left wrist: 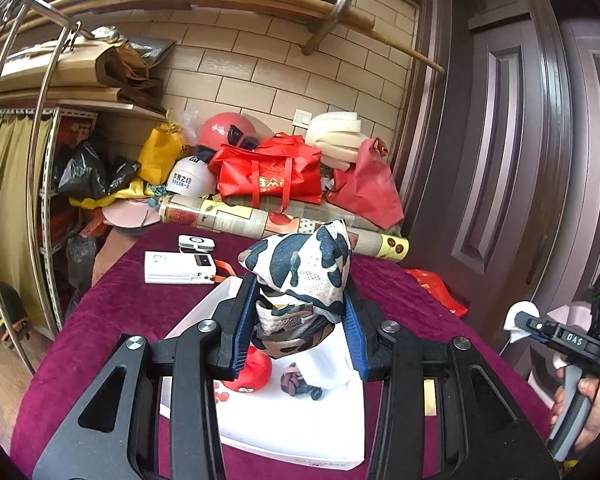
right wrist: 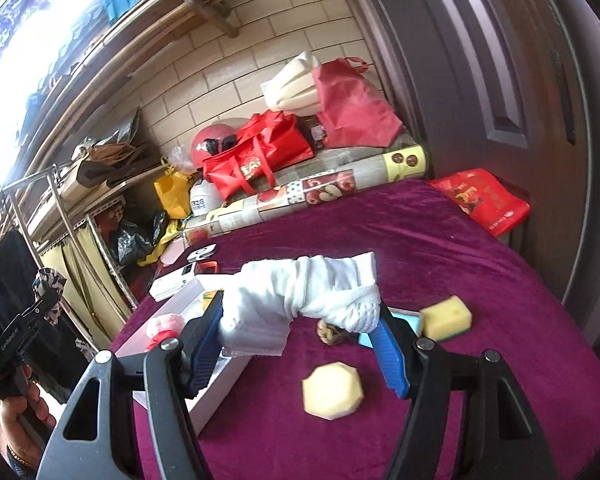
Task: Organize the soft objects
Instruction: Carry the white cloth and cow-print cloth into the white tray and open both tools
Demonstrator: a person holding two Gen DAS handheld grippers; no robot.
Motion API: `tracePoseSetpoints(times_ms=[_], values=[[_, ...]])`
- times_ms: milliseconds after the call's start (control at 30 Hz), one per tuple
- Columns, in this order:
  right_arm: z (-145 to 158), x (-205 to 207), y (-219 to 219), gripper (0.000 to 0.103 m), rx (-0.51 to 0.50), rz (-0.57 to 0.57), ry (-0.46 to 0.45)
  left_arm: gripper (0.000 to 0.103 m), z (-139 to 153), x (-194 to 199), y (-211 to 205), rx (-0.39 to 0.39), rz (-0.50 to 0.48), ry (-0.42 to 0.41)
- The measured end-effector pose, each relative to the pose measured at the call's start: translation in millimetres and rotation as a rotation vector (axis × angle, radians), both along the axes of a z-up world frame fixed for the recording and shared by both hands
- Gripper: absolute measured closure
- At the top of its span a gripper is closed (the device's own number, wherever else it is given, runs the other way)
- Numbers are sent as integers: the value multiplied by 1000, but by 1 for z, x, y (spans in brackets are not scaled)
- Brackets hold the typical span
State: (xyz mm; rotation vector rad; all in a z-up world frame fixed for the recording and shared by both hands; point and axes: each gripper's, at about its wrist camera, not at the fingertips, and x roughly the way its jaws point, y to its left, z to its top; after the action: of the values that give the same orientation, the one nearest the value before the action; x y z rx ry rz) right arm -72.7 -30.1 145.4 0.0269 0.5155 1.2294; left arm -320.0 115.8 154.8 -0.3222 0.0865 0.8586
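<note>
Left gripper (left wrist: 296,320) clamped on a cow-print pouch (left wrist: 300,268), black and white patches, pinched low between the blue pads with most of its bulk sticking up above the fingertips. The pouch hangs over the white tray (left wrist: 284,432), near the tray's far end. Already in the tray: a red ball (left wrist: 252,376), a small braided thing (left wrist: 294,380), and white cloth lying under the pouch.

Right gripper (right wrist: 300,316) clamped on a rolled white towel (right wrist: 304,292). The roll's long axis lies crosswise, pad to pad, with both ends poking past the fingers. The towel is held above the purple cloth (right wrist: 420,248) of the table, just beside the tray's right edge (right wrist: 236,368), not over it.

Still loose on the table: a pale sponge (right wrist: 332,396) near the front edge, a yellow sponge (right wrist: 448,318) toward the right edge, and a small braided piece (right wrist: 330,332) and a blue-edged thing (right wrist: 408,322) just behind the right fingertips.

The key relation: the tray lies below the left load and to the left of the right load. So the left hand looks nearer a drop, likely needing only to lower and let go. The right one must cross left over the tray wall first. The towel's crosswise lie may need a turn to fit among what's already in there.
</note>
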Motion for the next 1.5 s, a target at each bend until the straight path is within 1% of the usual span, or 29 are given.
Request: tracePoseSetpoints(times_ms=[100,467,633,767,900,1033,1067,1100,1133,1167,1200,1233,1333,1400,1500], values=[[-1,-9,10,36,-13,21,-17,64,-1,-8,4,-16,-1,-22],[-9,-37,53,36,-73,124,-37,63,-7,-21,18,-57,31,-46],[-17,-63,92,36,-129,216,-58,63,-13,-20,37,-95,53,-33],[-29,-85,123,36,-177,276,-68,63,-12,-8,69,-130,53,6],[-52,-106,154,36,-241,333,-52,63,-18,20,105,-178,22,57],[-71,-119,176,35,-295,370,-51,63,-32,59,140,-235,-17,129],[-76,-122,180,34,-306,373,-48,57,-37,67,146,-251,-27,142],[-79,-124,181,33,-310,372,-45,48,-42,75,153,-267,-28,160],[-82,-124,182,28,-312,376,-42,41,-47,81,159,-285,-17,175],[-86,-125,183,24,-317,374,-46,19,-49,83,161,-292,-11,176],[-88,-127,185,21,-326,373,-52,0,-52,83,162,-291,-3,165],[-90,-128,187,17,-336,371,-60,0,-52,80,161,-283,14,158],[-97,-127,189,0,-355,345,-62,0,-52,64,159,-230,114,127],[-97,-122,187,0,-362,334,-27,0,-52,50,158,-226,152,102],[-89,-119,184,0,-374,330,15,0,-53,19,155,-245,217,31]])
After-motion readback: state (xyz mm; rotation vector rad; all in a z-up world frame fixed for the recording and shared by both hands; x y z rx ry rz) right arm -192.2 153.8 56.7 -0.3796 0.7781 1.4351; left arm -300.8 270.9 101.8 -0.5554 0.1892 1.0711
